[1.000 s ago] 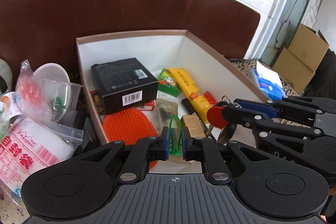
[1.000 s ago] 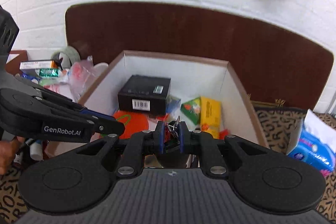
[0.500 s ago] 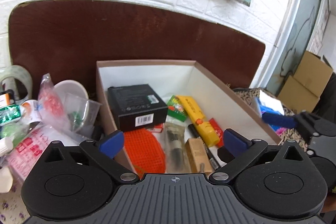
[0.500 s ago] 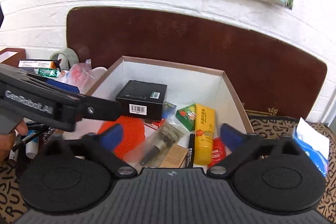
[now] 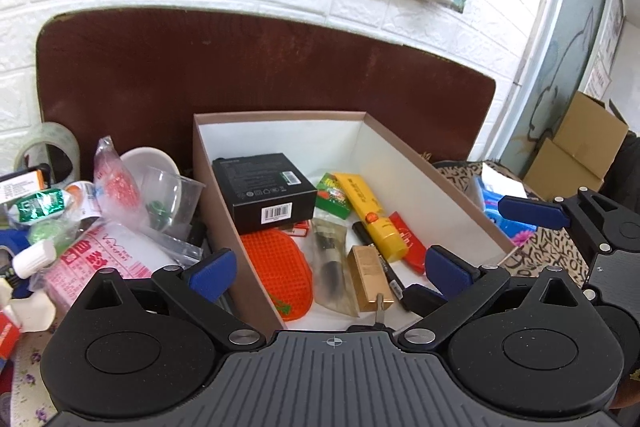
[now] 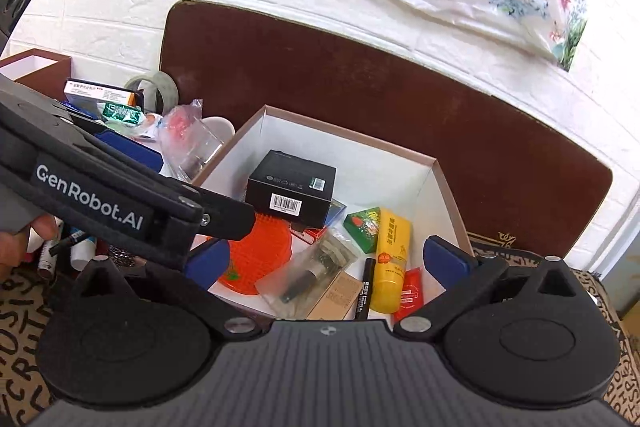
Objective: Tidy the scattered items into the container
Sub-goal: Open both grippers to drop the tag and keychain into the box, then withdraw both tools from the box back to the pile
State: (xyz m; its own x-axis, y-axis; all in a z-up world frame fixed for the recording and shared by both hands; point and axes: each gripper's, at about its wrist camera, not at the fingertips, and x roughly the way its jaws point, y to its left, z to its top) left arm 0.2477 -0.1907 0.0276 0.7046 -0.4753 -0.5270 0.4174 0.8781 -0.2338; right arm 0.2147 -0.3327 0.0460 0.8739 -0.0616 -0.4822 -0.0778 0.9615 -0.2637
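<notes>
Both the left hand-held gripper (image 5: 327,269) and right hand-held gripper (image 6: 326,261) are hovering spread wide, empty, over the part-filled box (image 5: 280,117); bags and cups (image 5: 120,195) are lying outside, awaiting collection.

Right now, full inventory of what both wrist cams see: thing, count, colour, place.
container: 1, brown outside, white inside, centre
boxed gadget: 1, black, back left in container
bumpy mat: 1, orange, front left in container, partly under the boxed gadget
tube: 1, yellow, right side in container
small packet: 1, green, left of tube
sachet: 1, red, right of tube
marker: 1, black, beside tube
clear pouch: 1, dark contents, centre of container
tape roll: 1, clear, left of container
tissue pack: 1, blue, right of container
left tool: 1, black with blue pads, open
right tool: 1, same, open
</notes>
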